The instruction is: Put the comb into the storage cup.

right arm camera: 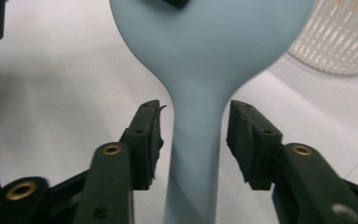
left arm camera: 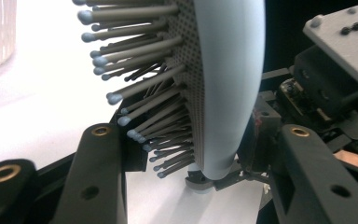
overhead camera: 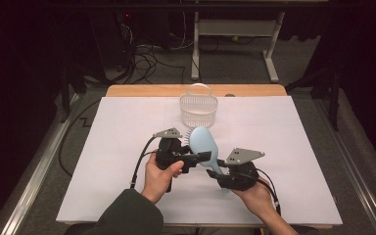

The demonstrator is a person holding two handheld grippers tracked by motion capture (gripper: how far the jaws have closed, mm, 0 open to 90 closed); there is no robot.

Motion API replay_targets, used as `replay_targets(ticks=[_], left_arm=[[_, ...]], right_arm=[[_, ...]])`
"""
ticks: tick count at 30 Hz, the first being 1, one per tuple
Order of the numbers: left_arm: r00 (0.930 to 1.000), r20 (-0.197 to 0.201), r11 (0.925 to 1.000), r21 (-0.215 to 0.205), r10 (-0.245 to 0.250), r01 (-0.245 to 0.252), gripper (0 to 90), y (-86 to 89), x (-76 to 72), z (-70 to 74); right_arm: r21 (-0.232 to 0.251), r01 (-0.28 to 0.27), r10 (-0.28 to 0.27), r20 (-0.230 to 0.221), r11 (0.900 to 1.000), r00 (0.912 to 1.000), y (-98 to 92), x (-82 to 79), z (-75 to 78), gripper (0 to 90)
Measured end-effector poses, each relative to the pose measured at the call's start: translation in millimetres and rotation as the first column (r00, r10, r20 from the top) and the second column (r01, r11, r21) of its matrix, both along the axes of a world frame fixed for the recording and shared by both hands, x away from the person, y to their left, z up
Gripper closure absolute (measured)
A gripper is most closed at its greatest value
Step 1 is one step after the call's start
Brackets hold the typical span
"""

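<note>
Jaws of the left gripper (overhead camera: 203,157) are clamped on the head of the pale blue plastic paddle hairbrush (overhead camera: 204,145), while those of the right gripper (overhead camera: 221,175) stand parted on either side of its handle, gaps showing on both sides, so they press on nothing. Largest in sight is the white sheet-covered surface (overhead camera: 293,161), seen whole from the high view, with its wooden edge at the far side and the floor cables beyond. On it, just past the brush, stands the white slatted plastic basket with a looped handle (overhead camera: 198,108); both gripper views catch only a slice of its ribbed wall. From above, the brush is held up over the middle of the surface between the two hands, head toward the basket, handle toward the person. Bristles barely show there, yet the left gripper view looks along them: grey pins with blue tips (left arm camera: 114,98) standing out sideways from a dotted cushion, one jaw against the bristle side, the other behind the smooth back. From the right gripper view comes the smooth back and the narrow neck (right arm camera: 196,135), centred between the open pads (right arm camera: 249,140).
</note>
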State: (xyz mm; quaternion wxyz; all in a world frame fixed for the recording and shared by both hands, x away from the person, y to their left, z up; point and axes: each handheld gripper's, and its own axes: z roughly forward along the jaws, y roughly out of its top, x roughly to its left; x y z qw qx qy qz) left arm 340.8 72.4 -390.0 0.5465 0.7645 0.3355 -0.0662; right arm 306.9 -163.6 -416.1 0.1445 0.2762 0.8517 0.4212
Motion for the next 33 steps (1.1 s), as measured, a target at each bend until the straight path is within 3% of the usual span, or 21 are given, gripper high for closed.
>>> replay_targets(ticks=[9, 15, 22, 33], left_arm=[[0.9994, 0.013, 0.9994, -0.013, 0.032, -0.032, 53.8, 15.1, 1.9, 6.2], [0.9983, 0.027, 0.9987, -0.009, 0.051, -0.051, 53.8, 24.3, 3.9, 10.8], [0.9963, 0.036, 0.9969, -0.010, 0.078, -0.078, 53.8, 34.8, 7.1, 16.3], [0.9929, 0.047, 0.9940, -0.004, 0.109, -0.109, 53.8, 48.3, 9.3, 21.0]], right_arm=[[0.055, -0.021, 0.020, 0.025, 0.998, 0.9995, -11.8, -4.2, -1.7, 42.1], [0.109, 0.018, -0.023, 0.045, 0.994, 0.9987, -33.4, -5.7, -3.7, 37.9], [0.156, 0.066, -0.072, 0.034, 0.986, 0.9968, -53.2, -4.0, -6.9, 35.4], [0.232, 0.163, -0.175, 0.035, 0.959, 0.9839, -89.8, -7.5, -16.4, 30.5]])
